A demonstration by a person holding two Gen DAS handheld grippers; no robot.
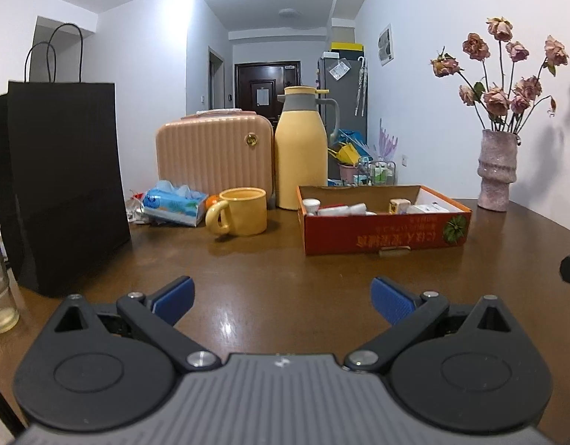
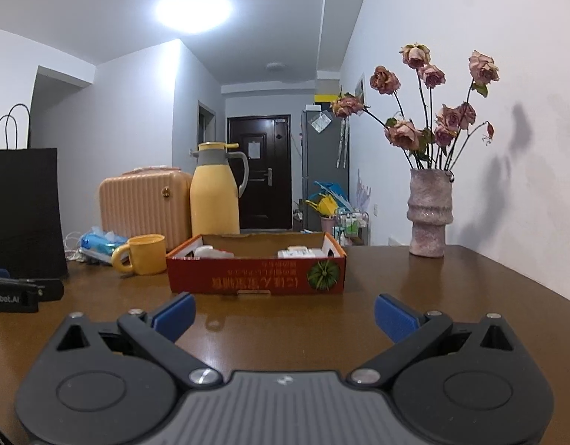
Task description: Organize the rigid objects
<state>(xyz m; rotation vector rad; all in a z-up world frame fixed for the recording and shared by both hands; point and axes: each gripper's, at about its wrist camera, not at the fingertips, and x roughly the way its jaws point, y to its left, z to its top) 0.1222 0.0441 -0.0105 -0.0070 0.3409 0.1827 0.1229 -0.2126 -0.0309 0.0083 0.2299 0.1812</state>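
Observation:
A shallow red cardboard box (image 1: pixel 385 231) (image 2: pixel 255 278) sits on the brown table, holding several small white bottles and packets (image 1: pixel 344 208) (image 2: pixel 298 251). A yellow mug (image 1: pixel 240 211) (image 2: pixel 142 254) stands left of the box, with a yellow thermos jug (image 1: pixel 301 148) (image 2: pixel 214 189) behind it. My left gripper (image 1: pixel 283 298) hovers open over bare table, short of the box and mug, nothing between its blue pads. My right gripper (image 2: pixel 285 313) is open too, just in front of the box's near wall. The left gripper's body (image 2: pixel 22 293) shows at the right wrist view's left edge.
A tall black paper bag (image 1: pixel 62 185) stands at the left, a peach ribbed case (image 1: pixel 214 154) and a blue tissue pack (image 1: pixel 174 204) behind the mug. A pink vase of dried roses (image 1: pixel 496 170) (image 2: pixel 429 215) stands by the right wall. A glass jar (image 1: pixel 1 304) sits at the left edge.

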